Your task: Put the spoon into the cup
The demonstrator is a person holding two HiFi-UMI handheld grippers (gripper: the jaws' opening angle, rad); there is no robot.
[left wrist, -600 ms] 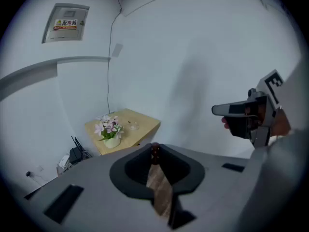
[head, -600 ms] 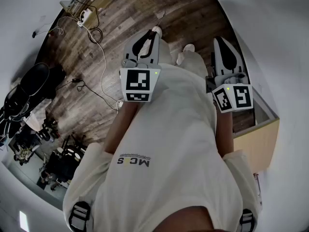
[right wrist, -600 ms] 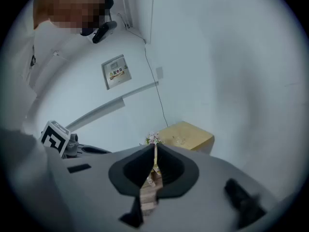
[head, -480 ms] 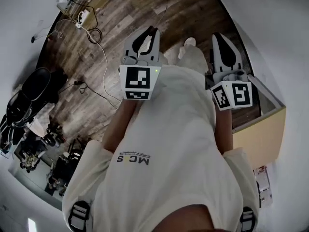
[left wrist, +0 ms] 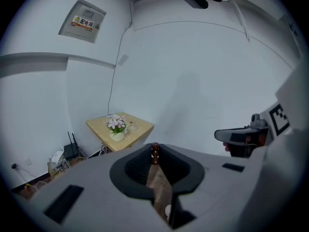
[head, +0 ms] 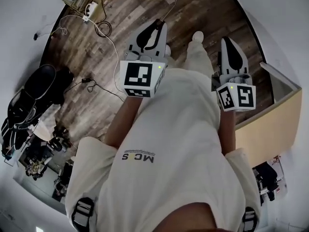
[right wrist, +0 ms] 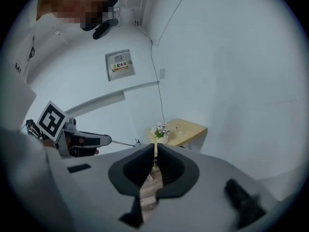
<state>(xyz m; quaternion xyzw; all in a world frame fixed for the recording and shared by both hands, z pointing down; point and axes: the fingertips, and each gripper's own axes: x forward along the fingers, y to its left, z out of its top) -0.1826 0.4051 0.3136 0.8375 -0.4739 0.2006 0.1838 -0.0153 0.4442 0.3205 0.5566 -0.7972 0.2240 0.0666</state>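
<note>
No spoon shows in any view. The left gripper [head: 155,24] [left wrist: 154,149] is held out in front of the person's chest, above the wood floor, its jaws a narrow slit apart with nothing between them. Beside it, the right gripper [head: 231,40] [right wrist: 155,146] is shut and empty. Both point toward a small wooden table [left wrist: 140,126] [right wrist: 190,128] against the white wall. A pot of flowers [left wrist: 117,129] [right wrist: 160,132] stands on it next to a small clear thing [left wrist: 131,125], too small to tell as a cup.
The head view looks down the person's white shirt [head: 178,144] to their shoes. A wooden table's corner [head: 263,129] stands at the right. White cables [head: 104,30] trail over the floor, with a black chair [head: 38,83] and clutter at the left. A wall box [left wrist: 82,21] hangs high.
The person has stepped and turned, so floor and table corner slid right in the head view. Both grippers stay in front of the chest with their jaws unchanged.
</note>
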